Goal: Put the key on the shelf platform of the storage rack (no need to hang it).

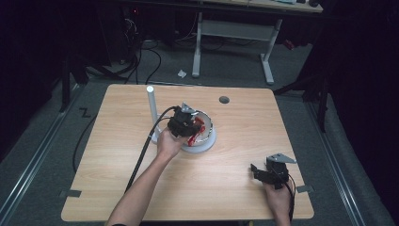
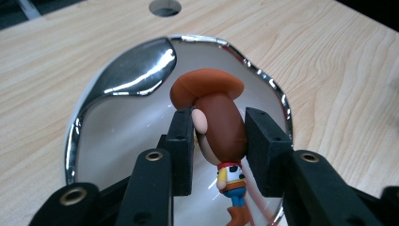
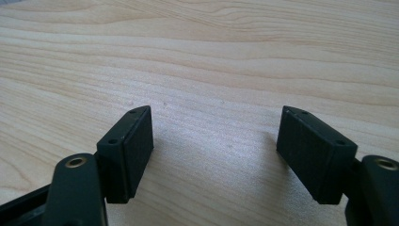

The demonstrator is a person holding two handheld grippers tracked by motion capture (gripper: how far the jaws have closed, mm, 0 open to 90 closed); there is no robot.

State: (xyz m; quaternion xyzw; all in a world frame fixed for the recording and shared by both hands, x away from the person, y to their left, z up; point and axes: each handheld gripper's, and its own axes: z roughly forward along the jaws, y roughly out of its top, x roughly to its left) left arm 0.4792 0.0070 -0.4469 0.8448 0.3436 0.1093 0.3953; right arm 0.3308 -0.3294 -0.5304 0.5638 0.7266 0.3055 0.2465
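Brown-hatted and pinched at the head, a small cowboy figure (image 2: 221,127) is hanging in your left gripper (image 2: 219,150) over the middle of a shiny bowl (image 2: 127,75), its boots pointing down toward the white inside. You are holding the jaws closed snugly on either side of the toy's head, pads pressing its cheeks, so the grip is looking secure. In the high view, your left gripper (image 1: 184,123) is hovering over the bowl (image 1: 209,123), which is sitting on a white round base (image 1: 205,145) near the table's (image 1: 235,197) centre, just beside a white upright post (image 1: 151,110). Your right gripper (image 1: 264,173) is resting low near the table's right front corner, well apart from the bowl; its jaws are standing wide open with nothing between them but bare wood, as the right gripper view makes plain (image 3: 216,155). Judging by this, you are in the placing step: the toy is over the bowl but not yet resting in it, as far as can be told. What the next move is calling for is a gentle descent until the figure's feet are meeting the bowl's floor, then a slow opening of the left jaws and a straight lift, so the pads are not dragging the hat brim and tipping the figure or nudging the bowl off its base.
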